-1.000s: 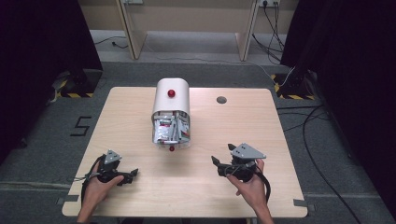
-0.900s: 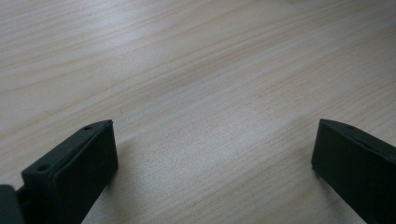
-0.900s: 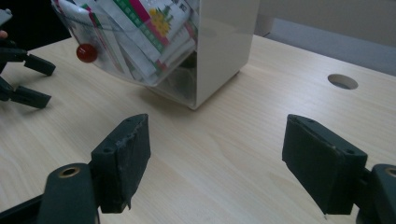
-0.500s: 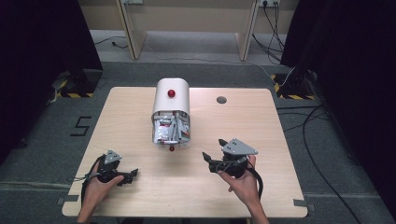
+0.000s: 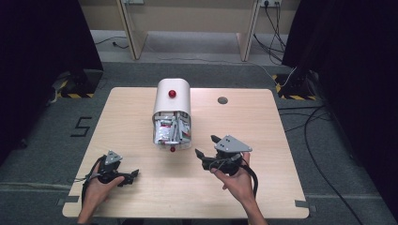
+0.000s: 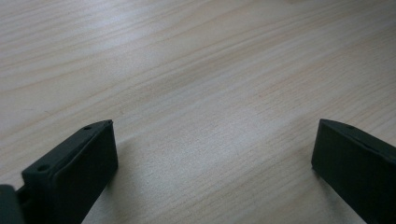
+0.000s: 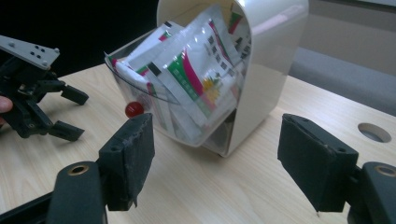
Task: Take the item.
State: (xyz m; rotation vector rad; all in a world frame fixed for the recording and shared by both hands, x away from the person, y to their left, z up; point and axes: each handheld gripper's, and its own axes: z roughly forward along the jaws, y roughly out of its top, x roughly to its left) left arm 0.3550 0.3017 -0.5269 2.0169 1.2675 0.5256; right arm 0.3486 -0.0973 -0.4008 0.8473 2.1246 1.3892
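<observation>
Right gripper (image 5: pixel 204 146) is facing the white sachet dispenser (image 5: pixel 172 117) standing mid-surface (image 5: pixel 281 187), jaws wide, just closing slightly, gripping nothing. Left gripper (image 5: pixel 133 176) is resting open, empty, well apart.

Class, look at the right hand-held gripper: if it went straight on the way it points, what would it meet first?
Most likely the clear tilted-out drawer of sachets at the white dispenser; the right hand-held gripper stands open, empty, though depth is unclear.
</observation>
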